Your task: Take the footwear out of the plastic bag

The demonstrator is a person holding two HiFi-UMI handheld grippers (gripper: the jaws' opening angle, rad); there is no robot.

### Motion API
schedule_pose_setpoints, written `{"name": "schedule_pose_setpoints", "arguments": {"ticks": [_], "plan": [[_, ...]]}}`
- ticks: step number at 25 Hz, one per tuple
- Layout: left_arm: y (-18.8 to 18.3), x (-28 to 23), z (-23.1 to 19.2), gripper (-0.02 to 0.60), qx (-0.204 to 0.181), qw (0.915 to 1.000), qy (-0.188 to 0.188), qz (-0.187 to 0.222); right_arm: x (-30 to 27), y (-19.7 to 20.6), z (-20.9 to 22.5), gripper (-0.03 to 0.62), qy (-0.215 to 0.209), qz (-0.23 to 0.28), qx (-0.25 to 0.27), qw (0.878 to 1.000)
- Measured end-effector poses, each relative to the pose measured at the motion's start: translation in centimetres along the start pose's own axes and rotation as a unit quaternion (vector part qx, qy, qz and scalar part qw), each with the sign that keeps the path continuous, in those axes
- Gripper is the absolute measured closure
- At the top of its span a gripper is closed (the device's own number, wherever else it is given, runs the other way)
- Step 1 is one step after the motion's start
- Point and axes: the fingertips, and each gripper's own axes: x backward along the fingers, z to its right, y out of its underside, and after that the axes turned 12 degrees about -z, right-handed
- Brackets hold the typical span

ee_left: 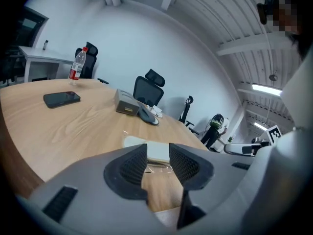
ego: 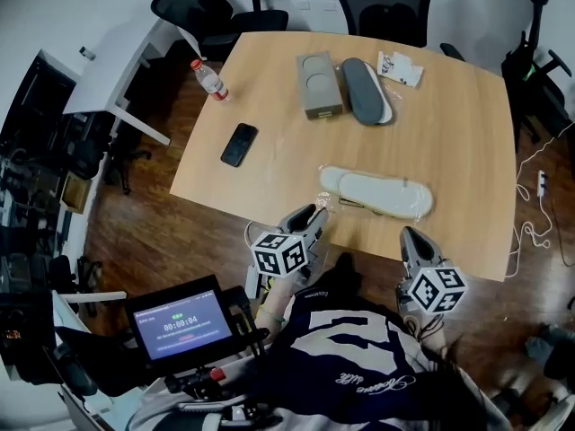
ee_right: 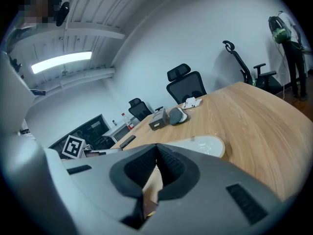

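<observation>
While the left gripper point(ego: 314, 214) stands spread and the right gripper point(ego: 410, 237) pressed together, flat white slippers point(ego: 386, 196) in a clear plastic bag point(ego: 337, 200) lie at six o'clock on the wooden table point(ego: 269, 79). They are probably light, floppy and slippery, so pinch loose film.

Beyond my left jaws: matt white flat slippers point(ego: 377, 192) in a glossy clear plastic bag point(ego: 333, 200), on a smooth matt light-wood table point(ego: 449, 106).
</observation>
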Motion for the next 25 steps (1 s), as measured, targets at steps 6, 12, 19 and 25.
{"name": "schedule_pose_setpoints", "arguments": {"ticks": [6, 12, 19, 25], "plan": [[0.7, -1.7, -4.4, 0.405, 0.055, 0.997, 0.031, -0.044, -2.7, -1.3, 0.7, 0.595, 0.019, 0.0, -0.019, 1.0], [1.4, -3.5, -6.3, 0.405, 0.079, 0.9921, 0.047, -0.085, -4.9, -1.0, 1.6, 0.595, 0.05, -0.035, 0.004, 0.998], [1.4, -4.6, -6.7, 0.405, 0.066, 0.9906, 0.048, -0.11, -8.0, -0.4, 5.4, 0.596, 0.12, -0.109, 0.066, 0.985], [0.8, -5.5, -7.6, 0.405, 0.063, 0.9907, 0.033, -0.116, -10.9, 0.4, 7.8, 0.595, 0.131, -0.162, 0.082, 0.975]]}}
